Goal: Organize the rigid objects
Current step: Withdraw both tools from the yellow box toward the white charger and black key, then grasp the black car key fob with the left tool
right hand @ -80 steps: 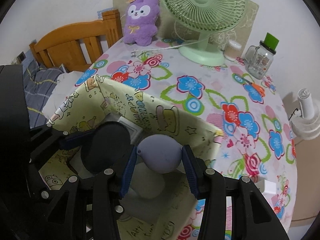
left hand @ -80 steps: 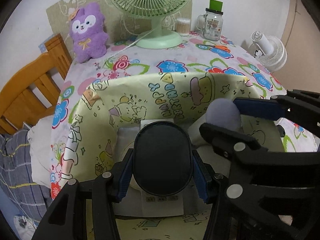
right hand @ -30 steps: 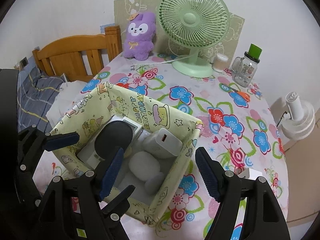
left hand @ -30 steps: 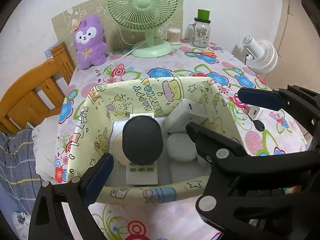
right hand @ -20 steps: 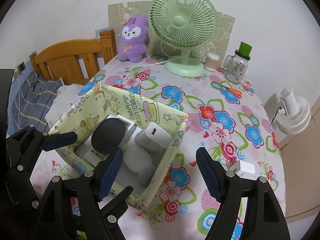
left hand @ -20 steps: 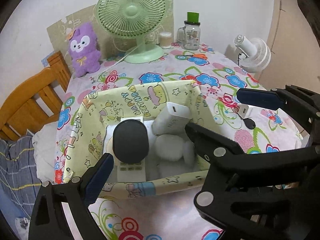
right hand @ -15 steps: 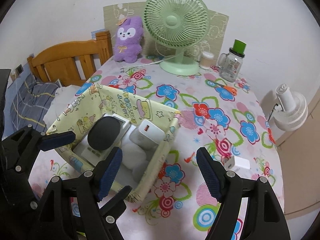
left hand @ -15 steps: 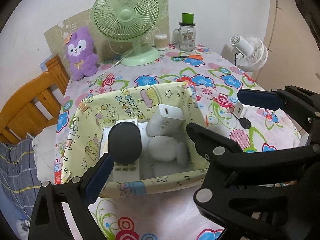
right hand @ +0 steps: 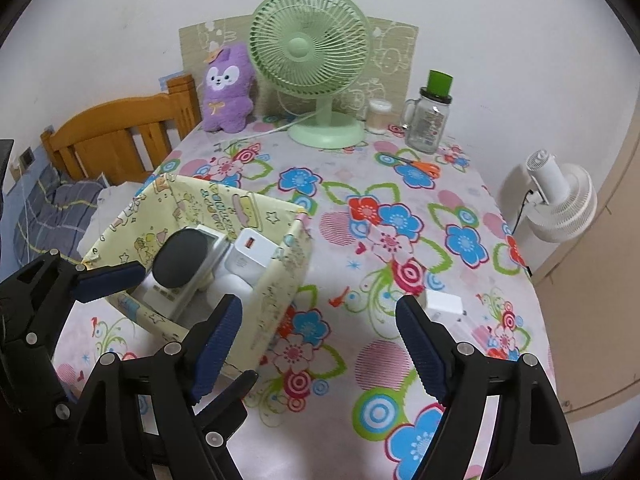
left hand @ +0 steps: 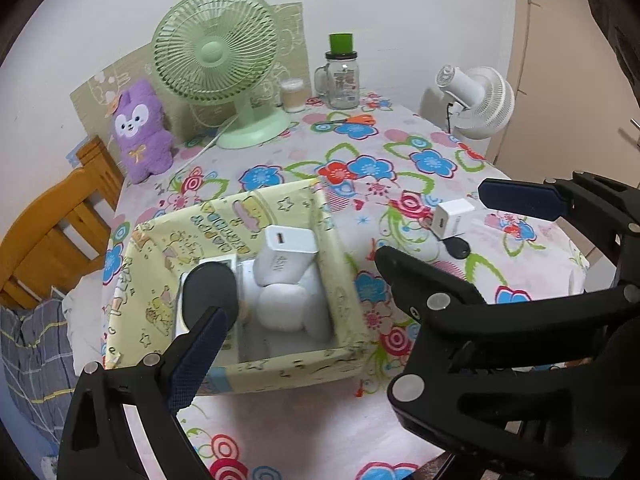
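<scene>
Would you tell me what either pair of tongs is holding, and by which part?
Nothing: the left tongs and right tongs are both open and empty.

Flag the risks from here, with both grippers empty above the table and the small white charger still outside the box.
1. The small white charger lies beside a black round tag near the table edge; a sloppy pinch by the open right gripper could nudge either off.
2. The yellow box has soft walls and looks crowded; another drop may buckle a wall or land on the black disc.

Soft even light (fisheye-warped edges)
</scene>
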